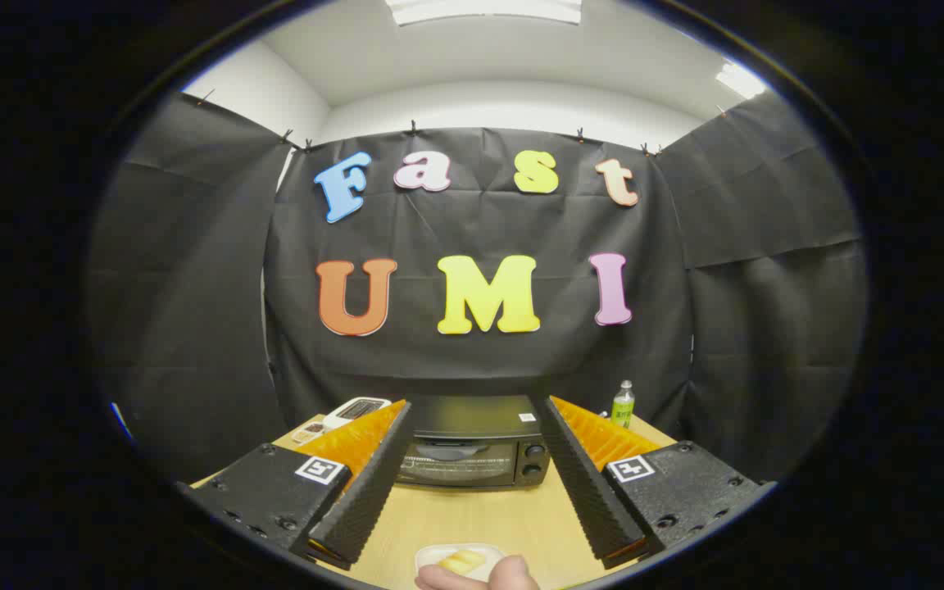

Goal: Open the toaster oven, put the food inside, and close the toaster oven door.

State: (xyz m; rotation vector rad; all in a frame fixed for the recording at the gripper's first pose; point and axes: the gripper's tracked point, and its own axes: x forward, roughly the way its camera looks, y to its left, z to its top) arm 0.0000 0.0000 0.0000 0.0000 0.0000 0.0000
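Booth: black cloth walls hang behind and to both sides of a light wooden bench (472, 516), with a white ceiling and lit ceiling panels above
Bench: its far edge meets the back cloth; the near edge lies under the gripper
Toaster oven (472, 442): black, standing at the far middle of the bench with its back to the cloth, seen between the two fingers and well beyond them; the glass door faces the gripper and is closed, its handle running across the top of the door; two round knobs sit one above the other at the right of the front
Food (462, 561): pale yellow pieces on a small white plate (431, 557) at the near edge of the bench, nearer than the fingertips and in line with the gap between them
Hand (478, 576): a person's fingers touch the near side of the plate
Gripper (472, 467): fingers spread wide, nothing between them, raised above the bench and pointing at the toaster oven
Bottle (623, 404): small, green, with a white cap, upright near the far right corner of the bench, to the right of the toaster oven
White device (356, 409): flat, lying near the far left corner, left of the toaster oven; what it is I cannot tell
Small tray (310, 431): just in front of the white device, with something dark on it
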